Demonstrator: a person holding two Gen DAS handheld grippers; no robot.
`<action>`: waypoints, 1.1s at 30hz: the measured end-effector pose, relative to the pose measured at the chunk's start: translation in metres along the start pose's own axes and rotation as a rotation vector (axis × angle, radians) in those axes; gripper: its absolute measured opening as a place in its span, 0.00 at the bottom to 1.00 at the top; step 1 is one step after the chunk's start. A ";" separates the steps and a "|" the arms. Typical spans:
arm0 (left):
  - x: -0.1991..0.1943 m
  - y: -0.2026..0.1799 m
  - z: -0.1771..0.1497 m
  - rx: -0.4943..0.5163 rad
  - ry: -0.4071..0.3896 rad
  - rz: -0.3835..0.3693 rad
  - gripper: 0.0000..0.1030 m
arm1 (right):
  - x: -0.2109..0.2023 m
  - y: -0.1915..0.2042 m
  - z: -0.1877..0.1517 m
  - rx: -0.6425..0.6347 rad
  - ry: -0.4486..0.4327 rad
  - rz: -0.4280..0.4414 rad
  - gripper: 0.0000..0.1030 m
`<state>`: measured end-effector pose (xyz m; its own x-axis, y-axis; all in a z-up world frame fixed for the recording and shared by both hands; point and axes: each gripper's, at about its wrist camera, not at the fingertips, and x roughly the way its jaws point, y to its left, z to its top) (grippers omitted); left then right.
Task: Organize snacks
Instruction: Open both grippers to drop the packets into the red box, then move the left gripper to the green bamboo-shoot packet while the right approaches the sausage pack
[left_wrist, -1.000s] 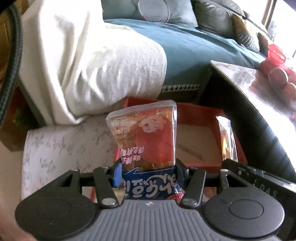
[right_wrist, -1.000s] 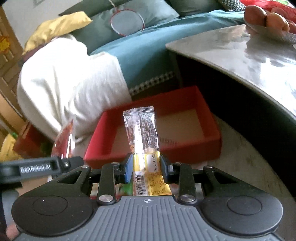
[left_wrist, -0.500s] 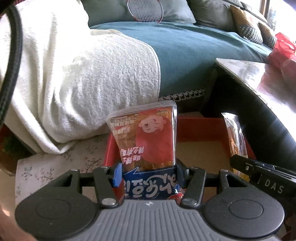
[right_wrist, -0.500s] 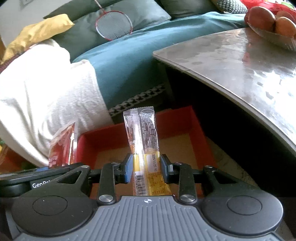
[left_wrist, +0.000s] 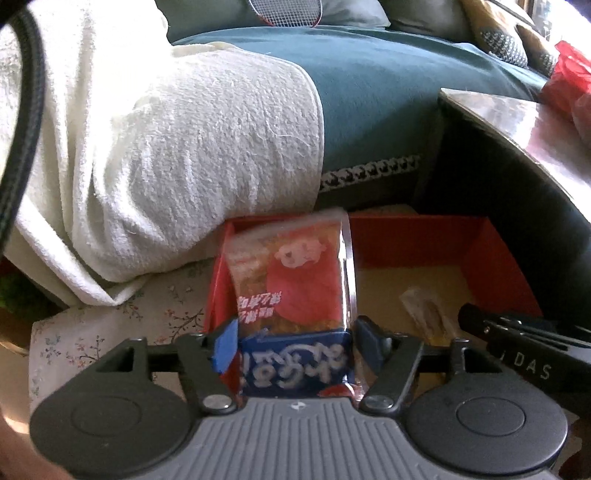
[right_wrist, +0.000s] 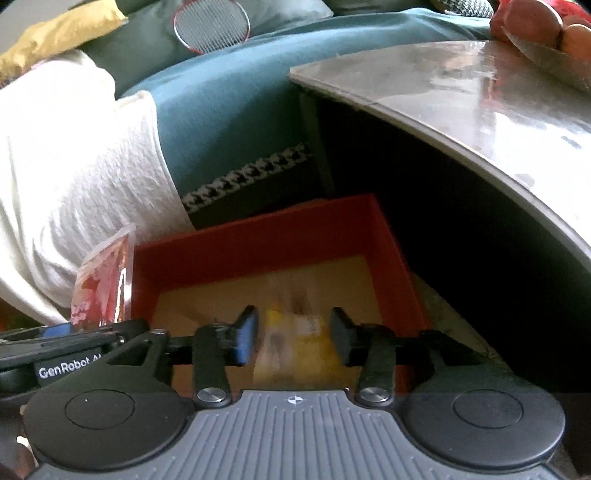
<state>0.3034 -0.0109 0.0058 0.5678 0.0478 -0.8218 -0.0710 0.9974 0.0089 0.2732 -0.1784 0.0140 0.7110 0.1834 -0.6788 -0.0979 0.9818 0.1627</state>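
Beside a teal sofa draped with a white blanket (left_wrist: 177, 155), a red box (right_wrist: 266, 240) sits on the floor below a dark bench (right_wrist: 480, 96). Both grippers tilt steeply down over it. The left gripper (left_wrist: 291, 341) is opening with the red-and-blue snack packet (left_wrist: 291, 295) loose between its pads above the box's left edge; the right gripper (right_wrist: 291, 338) is opening too, its yellow snack bar (right_wrist: 291, 343) blurred, seemingly dropping inside. Best to spread both fully and let each packet fall clear before lifting.

A living room in a home.
There is a teal sofa (left_wrist: 388, 110) with cushions (right_wrist: 155, 40), a white blanket (left_wrist: 166, 147) and a glossy tabletop (right_wrist: 480, 96).
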 end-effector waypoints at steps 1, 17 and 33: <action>-0.002 0.000 0.001 -0.002 -0.004 0.003 0.61 | -0.001 0.000 -0.001 -0.003 -0.002 -0.005 0.55; -0.033 0.021 -0.006 -0.067 -0.006 0.016 0.65 | -0.020 0.005 -0.009 -0.031 -0.008 -0.008 0.63; -0.061 0.052 -0.048 -0.086 0.033 -0.001 0.65 | -0.050 0.021 -0.035 -0.129 0.003 -0.005 0.68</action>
<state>0.2263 0.0354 0.0290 0.5407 0.0439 -0.8401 -0.1419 0.9891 -0.0396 0.2106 -0.1648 0.0263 0.7099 0.1782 -0.6814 -0.1832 0.9809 0.0657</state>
